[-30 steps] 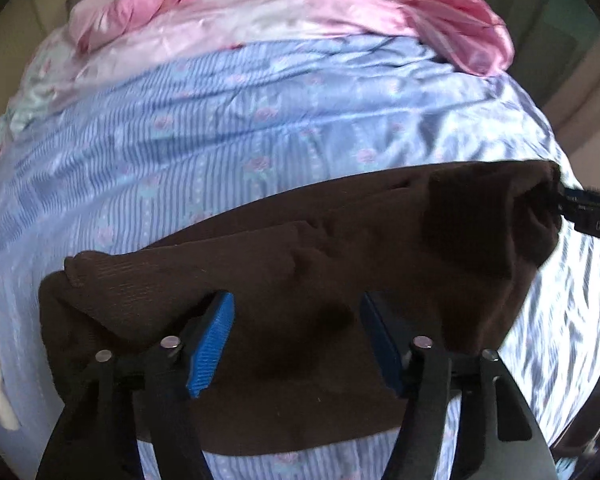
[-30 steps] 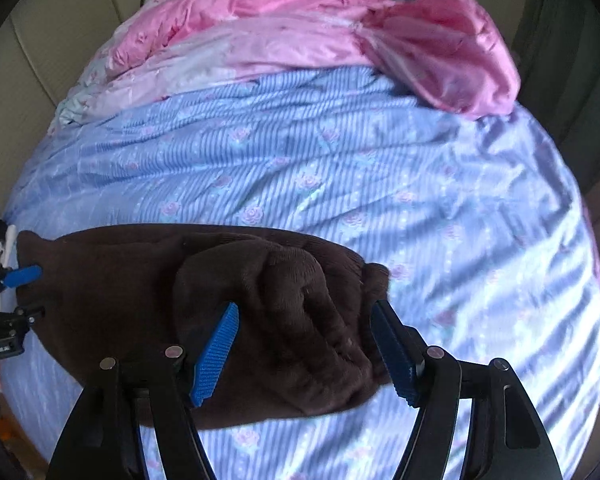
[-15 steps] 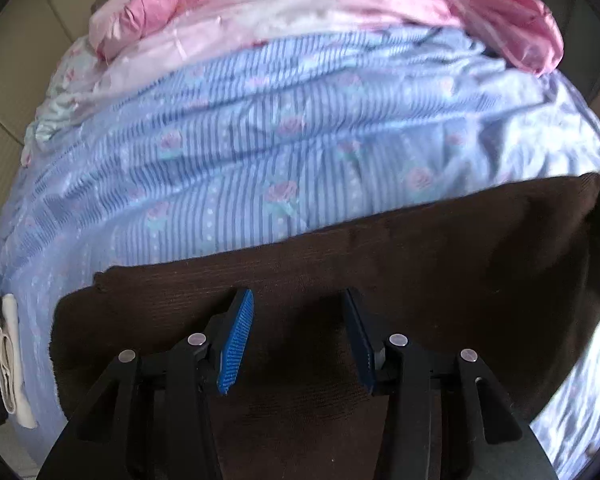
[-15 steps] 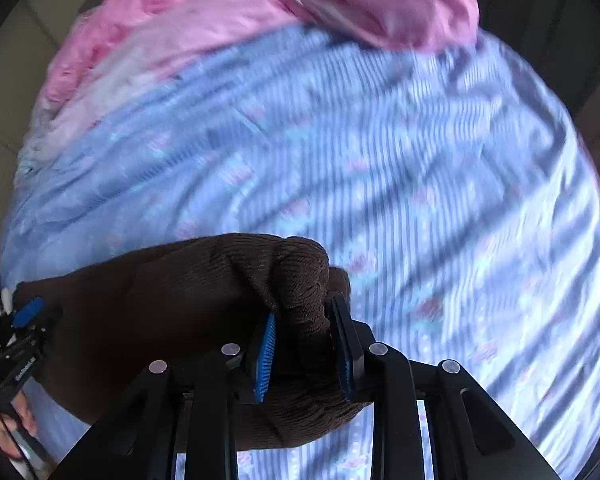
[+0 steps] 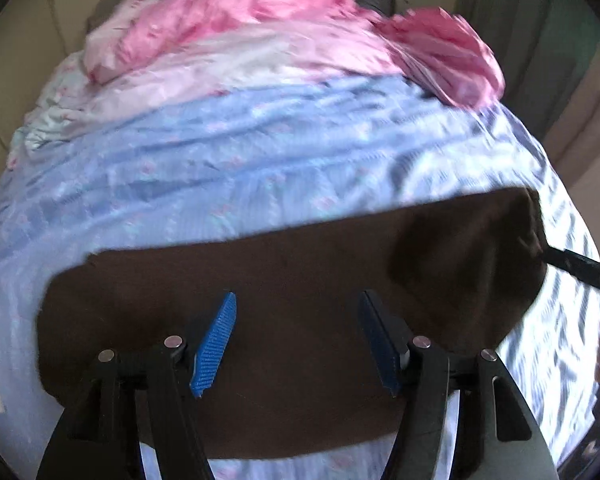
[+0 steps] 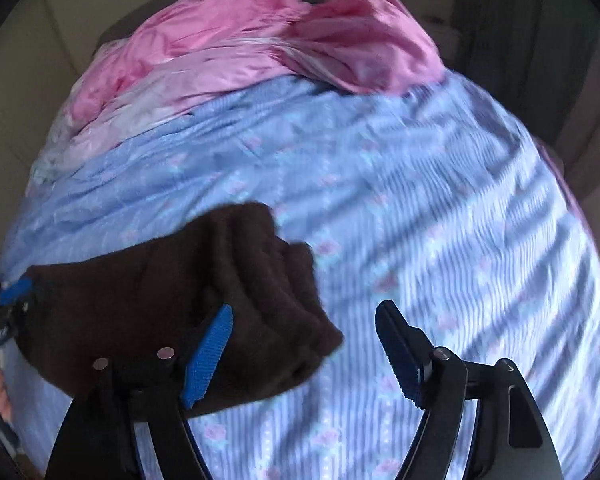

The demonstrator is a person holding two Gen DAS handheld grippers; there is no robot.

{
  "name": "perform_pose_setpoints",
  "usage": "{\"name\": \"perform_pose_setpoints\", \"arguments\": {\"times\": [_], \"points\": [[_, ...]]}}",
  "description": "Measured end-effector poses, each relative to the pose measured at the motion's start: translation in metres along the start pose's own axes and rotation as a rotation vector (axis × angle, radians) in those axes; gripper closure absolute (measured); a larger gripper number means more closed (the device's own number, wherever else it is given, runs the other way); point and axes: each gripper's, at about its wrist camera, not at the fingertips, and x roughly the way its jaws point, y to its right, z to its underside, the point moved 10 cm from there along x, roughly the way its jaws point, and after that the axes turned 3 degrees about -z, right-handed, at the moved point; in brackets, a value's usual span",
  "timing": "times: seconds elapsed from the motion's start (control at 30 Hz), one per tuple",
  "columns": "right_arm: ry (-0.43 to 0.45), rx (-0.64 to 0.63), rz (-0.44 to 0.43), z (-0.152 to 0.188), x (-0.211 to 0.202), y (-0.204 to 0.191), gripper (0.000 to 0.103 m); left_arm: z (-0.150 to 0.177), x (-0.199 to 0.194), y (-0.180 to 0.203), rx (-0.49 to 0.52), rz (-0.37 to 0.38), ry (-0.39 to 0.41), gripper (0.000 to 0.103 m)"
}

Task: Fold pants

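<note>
Both pinches have let go since half a second back: left hand-held gripper (image 5: pixel 296 336) and right hand-held gripper (image 6: pixel 306 350) are opening, nothing clamped. Brown pants (image 5: pixel 300 280) look mostly folded on the bed (image 6: pixel 420 200); maybe a final tidy left.

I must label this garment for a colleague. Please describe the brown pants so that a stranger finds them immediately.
Find the blue striped bedsheet with small flowers. The brown pants lie folded on its near part, far from the pink quilt. They are the only dark, fuzzy cloth there.
</note>
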Motion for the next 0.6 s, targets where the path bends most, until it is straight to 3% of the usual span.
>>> {"name": "perform_pose_setpoints", "arguments": {"times": [0.17, 0.5, 0.53, 0.6], "points": [[-0.059, 0.227, -0.159, 0.015, 0.024, 0.024, 0.028, 0.020, 0.023, 0.019, -0.009, 0.030, -0.083, 0.041], [-0.160, 0.383, -0.272, 0.032, 0.078, 0.014, 0.028, 0.033, 0.036, 0.015, -0.051, 0.014, -0.126, 0.047], [-0.161, 0.400, -0.275, 0.034, 0.082, 0.013, 0.030, 0.031, 0.035, 0.017, -0.048, 0.020, -0.122, 0.048], [-0.148, 0.410, -0.289, 0.033, 0.081, 0.010, 0.052, 0.028, 0.031, 0.021, -0.039, 0.041, -0.117, 0.052]]}}
